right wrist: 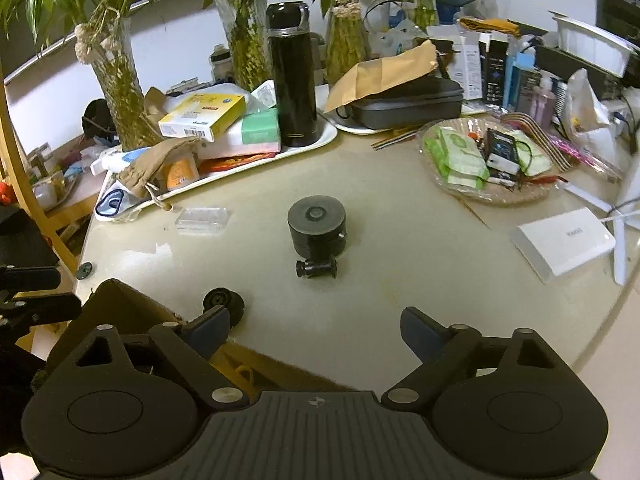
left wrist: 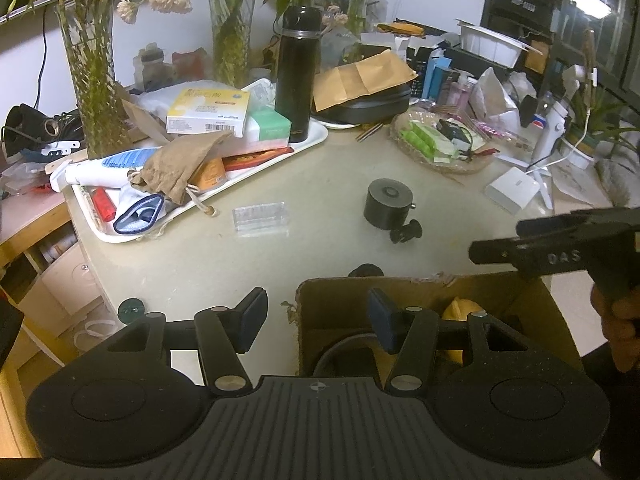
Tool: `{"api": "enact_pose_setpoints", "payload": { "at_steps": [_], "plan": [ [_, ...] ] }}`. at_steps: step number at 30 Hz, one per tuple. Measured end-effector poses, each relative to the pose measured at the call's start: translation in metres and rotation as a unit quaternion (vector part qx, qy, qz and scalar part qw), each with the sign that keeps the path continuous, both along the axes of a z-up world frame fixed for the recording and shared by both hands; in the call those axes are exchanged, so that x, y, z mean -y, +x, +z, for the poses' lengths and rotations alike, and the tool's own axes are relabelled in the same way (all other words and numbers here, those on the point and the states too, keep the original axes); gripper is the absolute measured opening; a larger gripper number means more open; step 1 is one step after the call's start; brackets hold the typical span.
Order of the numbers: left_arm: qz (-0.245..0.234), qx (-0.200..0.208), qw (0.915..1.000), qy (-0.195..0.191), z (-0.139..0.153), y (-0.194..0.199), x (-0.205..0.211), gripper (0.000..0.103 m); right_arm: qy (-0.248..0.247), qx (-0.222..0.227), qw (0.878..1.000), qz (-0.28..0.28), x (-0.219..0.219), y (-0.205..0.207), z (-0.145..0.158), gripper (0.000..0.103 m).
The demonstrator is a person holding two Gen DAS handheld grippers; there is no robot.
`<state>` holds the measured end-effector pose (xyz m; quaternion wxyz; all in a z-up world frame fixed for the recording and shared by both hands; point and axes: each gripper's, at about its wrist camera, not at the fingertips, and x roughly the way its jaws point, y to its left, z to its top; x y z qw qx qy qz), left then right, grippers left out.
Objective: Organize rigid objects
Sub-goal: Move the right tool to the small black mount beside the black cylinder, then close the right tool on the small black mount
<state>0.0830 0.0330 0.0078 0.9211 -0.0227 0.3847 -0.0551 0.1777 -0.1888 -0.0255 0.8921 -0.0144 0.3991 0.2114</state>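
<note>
Two wrist views, shared table (left wrist: 304, 188)

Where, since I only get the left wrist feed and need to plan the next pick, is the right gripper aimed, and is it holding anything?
Observer: The right gripper is open with nothing between its fingers, and it faces the black cylinder across bare table.
Operator: Something dark peeks over the far wall of the cardboard box. What is it?
Observer: A small black round part. It stands on the table just outside the cardboard box, close to the right gripper's left finger.
</note>
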Motion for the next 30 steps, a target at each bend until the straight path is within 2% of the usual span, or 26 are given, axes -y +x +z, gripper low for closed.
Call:
{"api": "enact_pose_setpoints", "payload": {
  "at_steps": [6,18,23,30],
  "plan": [
    [0.005,-0.004,1.0,-0.002,-0.001,0.0,-0.005,0.054,-0.015,-0.007,1.0,0.013,-0.013,0.02,-0.006,0.09],
    [0.009,-0.014,0.9998,-0.006,-0.003,0.0,-0.012,0.054,-0.034,-0.039,0.998,0.023,-0.034,0.056,-0.021,0.08],
    [0.011,-0.017,0.9998,-0.009,-0.004,0.001,-0.014,0.054,-0.046,-0.057,0.997,0.028,-0.043,0.071,-0.03,0.069],
    [0.01,-0.019,0.9997,-0.011,-0.004,0.002,-0.015,0.054,-0.062,-0.078,0.995,0.031,-0.056,0.089,-0.042,0.063]
  ]
}}
